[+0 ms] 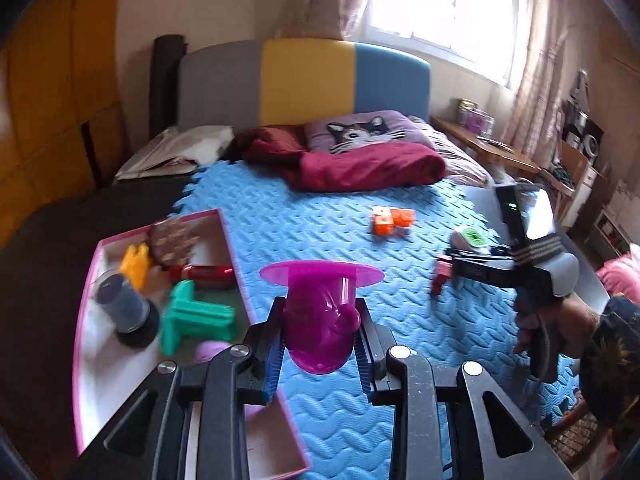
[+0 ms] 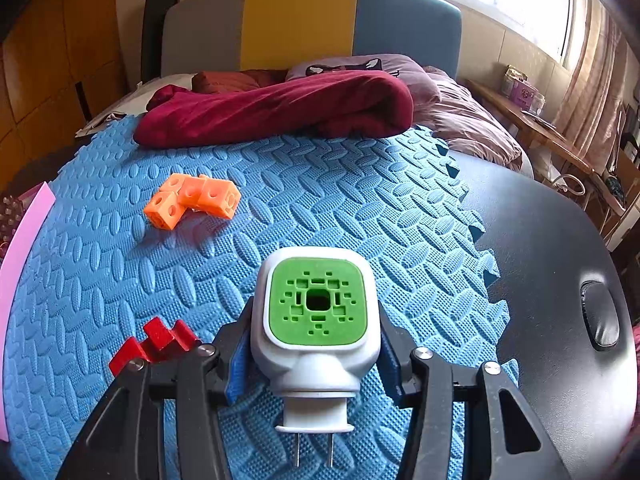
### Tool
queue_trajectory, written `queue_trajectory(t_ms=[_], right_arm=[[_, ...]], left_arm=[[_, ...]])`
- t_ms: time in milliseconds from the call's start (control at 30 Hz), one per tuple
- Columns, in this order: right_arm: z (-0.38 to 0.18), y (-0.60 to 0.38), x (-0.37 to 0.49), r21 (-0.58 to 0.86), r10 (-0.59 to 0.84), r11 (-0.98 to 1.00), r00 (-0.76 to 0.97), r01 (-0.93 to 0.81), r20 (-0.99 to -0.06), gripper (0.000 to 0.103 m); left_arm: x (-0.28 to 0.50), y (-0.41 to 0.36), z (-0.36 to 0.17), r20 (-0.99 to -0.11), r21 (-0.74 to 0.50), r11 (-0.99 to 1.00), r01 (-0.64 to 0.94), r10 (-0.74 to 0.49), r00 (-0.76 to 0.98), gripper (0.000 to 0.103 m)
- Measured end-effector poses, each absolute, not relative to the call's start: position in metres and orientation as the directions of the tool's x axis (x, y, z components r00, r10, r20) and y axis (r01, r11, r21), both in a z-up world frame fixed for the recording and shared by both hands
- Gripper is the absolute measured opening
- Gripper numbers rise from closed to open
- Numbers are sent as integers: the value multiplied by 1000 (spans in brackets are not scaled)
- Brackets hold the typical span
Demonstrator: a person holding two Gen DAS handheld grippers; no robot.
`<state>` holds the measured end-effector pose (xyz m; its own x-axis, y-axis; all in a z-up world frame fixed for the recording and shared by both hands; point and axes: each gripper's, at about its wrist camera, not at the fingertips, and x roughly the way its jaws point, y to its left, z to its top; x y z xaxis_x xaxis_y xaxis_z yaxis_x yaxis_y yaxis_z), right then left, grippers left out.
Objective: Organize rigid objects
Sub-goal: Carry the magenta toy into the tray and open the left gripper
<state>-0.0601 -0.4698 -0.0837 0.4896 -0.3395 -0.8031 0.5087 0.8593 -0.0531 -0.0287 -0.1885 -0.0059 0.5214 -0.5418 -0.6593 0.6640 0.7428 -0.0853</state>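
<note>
Left gripper (image 1: 320, 344) clamps a purple funnel (image 1: 320, 312) beside the pink box (image 1: 224, 232); right gripper (image 2: 316, 356) holds a white-and-green plug (image 2: 316, 320) over the blue mat (image 2: 320, 208).

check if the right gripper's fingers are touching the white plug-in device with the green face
Touching. In the right wrist view both fingers of the right gripper press against the sides of the white plug-in device with the green face, no gap on either side.

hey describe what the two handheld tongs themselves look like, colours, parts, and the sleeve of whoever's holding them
Both tongs, left and right, have black plastic linkage arms with silver pivot screws and ribbed blue finger pads. The left wrist view shows the right one's black pistol handle with grey body, a small green light, and the hand in a dark patterned sleeve.
</note>
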Motion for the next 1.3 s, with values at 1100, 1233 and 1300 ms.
queue_trajectory(t_ms=[1100,1233,1300], right_arm=[[-81,-463,-58,-114,-377,862,474,494,-796,52],[-81,-463,-58,-114,-377,862,474,495,-796,52],[-81,-463,-58,-117,-379,861,473,494,-795,52]], left_arm=[[99,-93,-78,-816,-91,925,368,-281,504,31],[93,-91,-77,-811,-90,926,367,-282,513,34],[91,-91,-75,-808,-94,925,367,-287,516,38]])
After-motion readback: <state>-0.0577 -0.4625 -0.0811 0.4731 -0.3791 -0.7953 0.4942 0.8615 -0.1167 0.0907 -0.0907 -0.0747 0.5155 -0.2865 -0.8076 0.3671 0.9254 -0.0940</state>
